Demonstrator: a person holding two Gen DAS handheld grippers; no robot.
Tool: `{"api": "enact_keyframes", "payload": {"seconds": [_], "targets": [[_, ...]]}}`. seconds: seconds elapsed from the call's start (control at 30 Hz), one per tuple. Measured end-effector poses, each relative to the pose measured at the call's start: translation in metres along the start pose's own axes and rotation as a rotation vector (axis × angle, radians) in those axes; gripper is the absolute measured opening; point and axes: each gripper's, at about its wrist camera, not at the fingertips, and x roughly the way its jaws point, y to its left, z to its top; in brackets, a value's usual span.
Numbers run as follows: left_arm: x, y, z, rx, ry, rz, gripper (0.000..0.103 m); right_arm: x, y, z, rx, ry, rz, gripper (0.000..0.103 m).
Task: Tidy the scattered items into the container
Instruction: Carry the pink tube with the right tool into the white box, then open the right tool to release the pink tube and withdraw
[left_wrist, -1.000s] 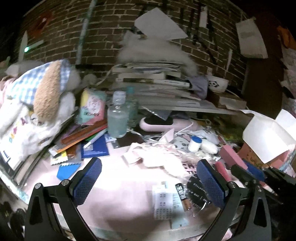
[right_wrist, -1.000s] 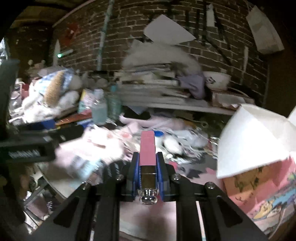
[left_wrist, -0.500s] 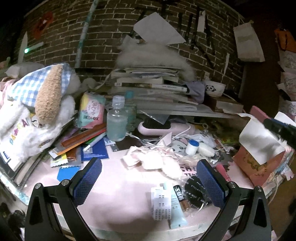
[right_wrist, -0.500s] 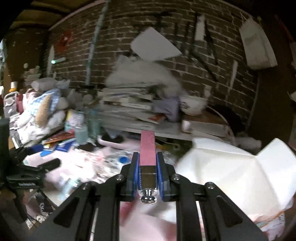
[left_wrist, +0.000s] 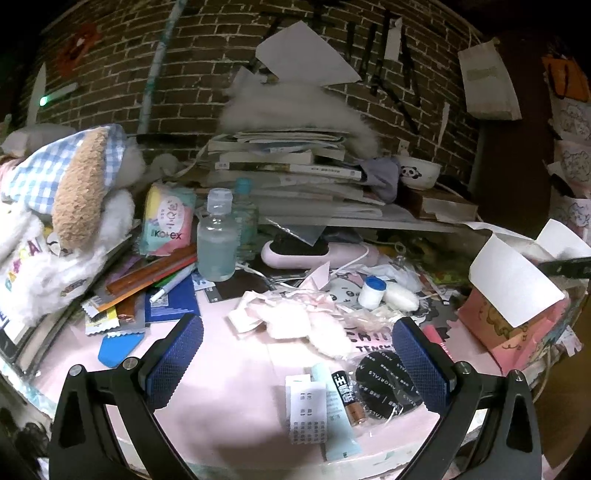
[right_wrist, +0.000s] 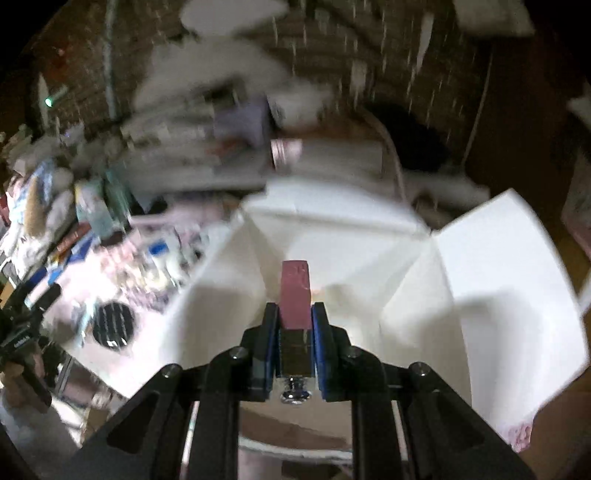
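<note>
right gripper (right_wrist: 294, 314): has swung from over the table to above the open box (right_wrist: 480, 280)
pink block (right_wrist: 294, 291): now points into the box

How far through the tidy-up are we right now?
Early on. Nothing visibly lies in the white-flapped box; its bottom is hidden. In hand: the right tongs grip a pink block above the open flaps. Left to do: the battery, white packets, black round pouch and blue-capped vial sit on the pink table. The left tongs are open.
</note>
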Motion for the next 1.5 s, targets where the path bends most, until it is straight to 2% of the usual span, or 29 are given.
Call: {"api": "enact_keyframes", "payload": {"seconds": [0.27,0.5,0.53,0.6,0.73,0.87,0.93,0.97,1.0,1.1,1.27,1.4,1.5], "targets": [[0.001,-0.001,-0.001,0.005,0.002,-0.005,0.102,0.049,-0.019,0.011,-0.023,0.213,-0.027,0.015],[0.002,0.002,-0.002,-0.003,0.007,0.006,0.102,0.056,-0.015,0.012,-0.067,0.262,-0.050,0.016],[0.002,0.002,-0.002,-0.001,0.008,0.005,0.102,0.056,-0.016,0.012,-0.065,0.263,-0.052,0.018],[0.003,0.002,-0.003,0.002,0.010,0.006,0.102,0.054,-0.017,0.013,-0.058,0.256,-0.051,0.037],[0.004,0.005,-0.005,0.000,0.018,-0.015,0.102,0.041,-0.015,0.012,-0.046,0.198,-0.046,0.039],[0.004,0.004,-0.007,0.021,0.019,-0.022,0.102,0.016,0.001,0.011,-0.065,0.084,-0.038,0.039],[0.004,0.002,-0.008,0.042,0.018,-0.005,0.102,-0.001,0.014,0.010,-0.085,0.008,-0.021,0.050],[0.003,0.002,-0.009,0.051,0.015,0.008,0.102,-0.009,0.022,0.009,-0.099,-0.034,-0.018,0.065],[0.003,0.003,-0.010,0.057,0.013,0.016,0.102,-0.017,0.031,0.008,-0.113,-0.081,-0.012,0.072],[0.000,0.004,-0.013,0.074,0.006,0.022,0.102,-0.033,0.059,0.007,-0.158,-0.189,0.029,0.074],[-0.001,-0.001,-0.023,0.126,0.016,0.032,0.100,-0.039,0.106,0.000,-0.199,-0.257,0.187,0.074],[0.003,-0.002,-0.030,0.153,0.040,0.045,0.081,-0.031,0.138,-0.010,-0.194,-0.281,0.316,0.074],[0.004,0.001,-0.036,0.154,0.067,0.049,0.076,-0.015,0.162,-0.024,-0.176,-0.259,0.408,0.074]]}}
